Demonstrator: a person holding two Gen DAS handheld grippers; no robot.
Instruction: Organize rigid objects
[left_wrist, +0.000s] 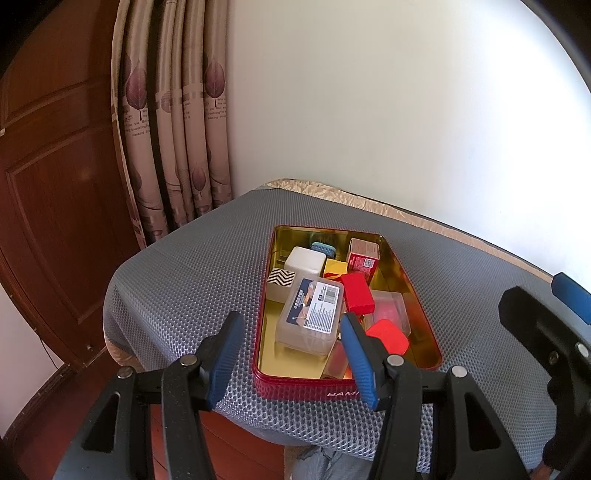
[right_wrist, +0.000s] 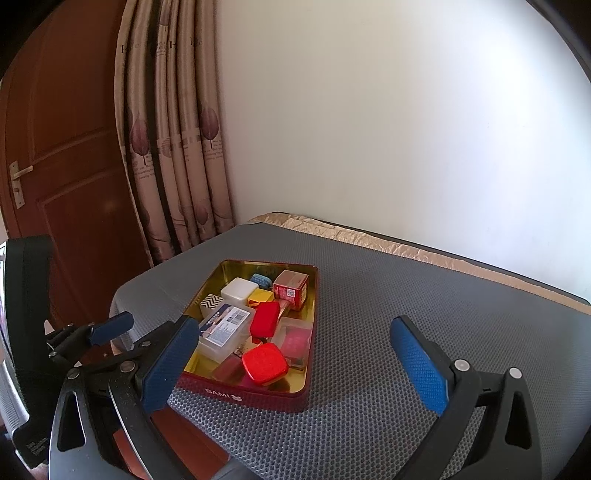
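A red tin (left_wrist: 295, 386) with a gold inside lies on the grey mesh mat, packed with small items. Among them are a clear labelled box (left_wrist: 312, 314), a red block (left_wrist: 356, 293), a red rounded lid (left_wrist: 388, 338), a white cube (left_wrist: 304, 260), a zigzag-patterned box (left_wrist: 280, 280) and a red carton (left_wrist: 364, 254). My left gripper (left_wrist: 291, 319) hovers open just short of the tin's near end, holding nothing. In the right wrist view the tin (right_wrist: 258, 393) sits left of centre. My right gripper (right_wrist: 295, 325) is wide open and empty over its near right corner.
The grey mat (right_wrist: 388, 295) extends right of the tin, with a beige cloth edge (right_wrist: 406, 251) against the white wall. A curtain (left_wrist: 173, 129) and a wooden door (left_wrist: 55, 166) stand to the left. The table's near edge is just below the tin.
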